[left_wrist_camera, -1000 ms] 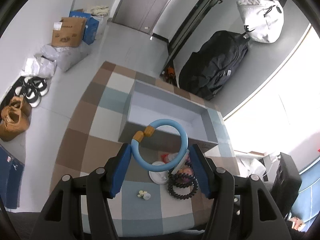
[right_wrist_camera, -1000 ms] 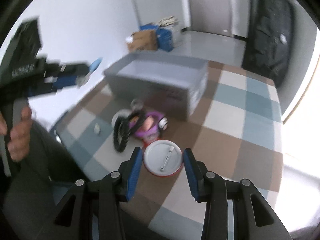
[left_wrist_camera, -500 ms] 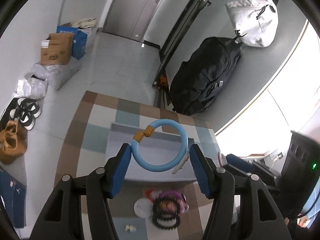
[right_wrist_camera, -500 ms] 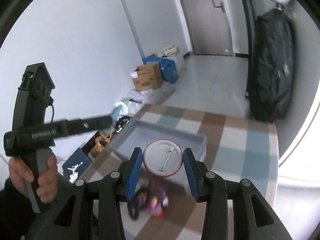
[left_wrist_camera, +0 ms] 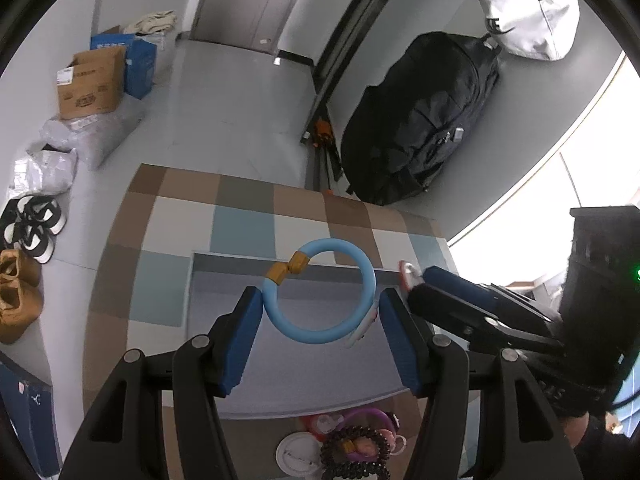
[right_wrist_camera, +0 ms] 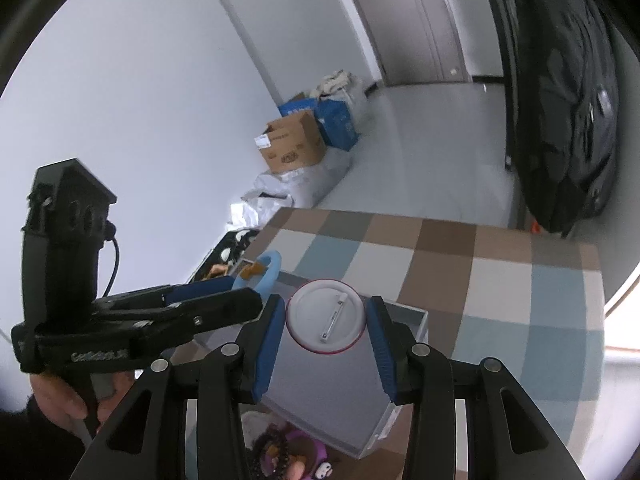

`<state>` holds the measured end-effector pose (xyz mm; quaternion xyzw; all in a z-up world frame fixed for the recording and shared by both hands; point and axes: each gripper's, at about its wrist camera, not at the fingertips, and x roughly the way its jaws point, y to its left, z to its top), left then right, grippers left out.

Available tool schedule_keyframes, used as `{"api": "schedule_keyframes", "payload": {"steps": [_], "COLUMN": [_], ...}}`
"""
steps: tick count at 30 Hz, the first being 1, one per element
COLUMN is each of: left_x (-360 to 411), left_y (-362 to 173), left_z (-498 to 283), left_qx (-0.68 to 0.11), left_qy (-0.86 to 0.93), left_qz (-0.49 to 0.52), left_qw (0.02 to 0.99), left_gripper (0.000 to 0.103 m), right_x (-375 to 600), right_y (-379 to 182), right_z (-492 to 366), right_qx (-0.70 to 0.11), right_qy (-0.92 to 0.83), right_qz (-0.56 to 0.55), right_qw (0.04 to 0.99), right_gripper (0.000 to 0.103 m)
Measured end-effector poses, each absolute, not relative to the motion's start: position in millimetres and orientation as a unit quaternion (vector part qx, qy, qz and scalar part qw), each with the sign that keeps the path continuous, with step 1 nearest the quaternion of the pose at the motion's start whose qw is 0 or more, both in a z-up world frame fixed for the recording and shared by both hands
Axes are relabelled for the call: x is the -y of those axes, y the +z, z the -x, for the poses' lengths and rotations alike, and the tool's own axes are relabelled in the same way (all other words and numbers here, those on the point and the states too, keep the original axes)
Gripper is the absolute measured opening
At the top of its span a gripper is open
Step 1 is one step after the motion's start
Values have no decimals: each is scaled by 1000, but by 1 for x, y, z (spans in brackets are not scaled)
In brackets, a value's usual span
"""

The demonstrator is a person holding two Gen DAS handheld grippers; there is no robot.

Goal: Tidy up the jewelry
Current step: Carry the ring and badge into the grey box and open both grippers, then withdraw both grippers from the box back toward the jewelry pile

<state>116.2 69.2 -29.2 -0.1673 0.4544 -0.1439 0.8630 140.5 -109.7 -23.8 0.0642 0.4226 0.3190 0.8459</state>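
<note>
My left gripper [left_wrist_camera: 320, 330] is shut on a light blue ring bracelet [left_wrist_camera: 362, 272] with a gold clasp, held above the grey tray box [left_wrist_camera: 224, 328]. My right gripper [right_wrist_camera: 326, 332] is shut on a round white pin badge [right_wrist_camera: 326, 316] with a red rim, also above the grey box [right_wrist_camera: 404, 364]. The right gripper shows in the left wrist view [left_wrist_camera: 412, 276], close to the right of the bracelet. The left gripper with the bracelet [right_wrist_camera: 268, 270] shows at the left in the right wrist view.
A pile of black bead bracelets [left_wrist_camera: 356, 456], a purple item and a white badge [left_wrist_camera: 298, 454] lies in front of the box on the checkered cloth [left_wrist_camera: 244, 224]. A black bag [left_wrist_camera: 420, 120], cardboard boxes [left_wrist_camera: 90, 82] and shoes [left_wrist_camera: 32, 224] stand on the floor beyond.
Both grippers have risen from the pile and moved forward over the grey box, each still holding its item. They have come close together.
</note>
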Motion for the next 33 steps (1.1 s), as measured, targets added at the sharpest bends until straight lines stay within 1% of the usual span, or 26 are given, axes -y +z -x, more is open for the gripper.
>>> {"api": "schedule_keyframes", "payload": {"steps": [3, 4, 5, 6, 7, 9, 10, 13, 16, 19, 20, 25, 33], "left_x": [-65, -62, -62, -61, -61, -65, -67, -69, -69, -68, -68, -72, -88], "left_y": [-28, -28, -29, -30, -31, -30, -29, -26, -21, -16, -14, -5, -5], "left_z": [-118, -120, -120, -122, -123, -122, -121, -120, -115, -111, -108, -95, -72], "left_qx": [-458, -462, -467, -469, -471, -465, -462, -456, -450, -439, -434, -407, -390], "left_qy": [-151, -154, -159, -159, -161, -162, -161, -155, -138, -123, -118, -100, -44], "left_qz": [161, 159, 159, 160, 163, 176, 181, 188, 180, 165, 161, 150, 161], "left_qw": [861, 858, 855, 854, 852, 852, 853, 856, 864, 875, 878, 895, 906], "left_gripper": [56, 56, 56, 59, 64, 67, 67, 70, 76, 79, 79, 84, 85], "right_x": [112, 113, 113, 113, 115, 118, 118, 125, 130, 132, 132, 131, 132], "right_y": [-23, -23, -22, -20, -18, -13, -11, -6, -3, 0, 1, 5, 6], "right_z": [-142, -143, -143, -142, -141, -137, -135, -131, -127, -124, -122, -110, -88], "right_qx": [-418, -419, -418, -415, -410, -398, -394, -381, -370, -359, -357, -343, -330], "right_qy": [318, 321, 324, 327, 329, 330, 330, 320, 314, 307, 310, 308, 294], "right_qz": [-71, -73, -75, -79, -81, -82, -81, -85, -92, -89, -87, -69, -43], "right_qw": [848, 846, 845, 845, 847, 852, 854, 864, 869, 877, 877, 885, 896], "right_gripper": [44, 48, 55, 61, 69, 70, 73, 88, 92, 101, 103, 103, 103]}}
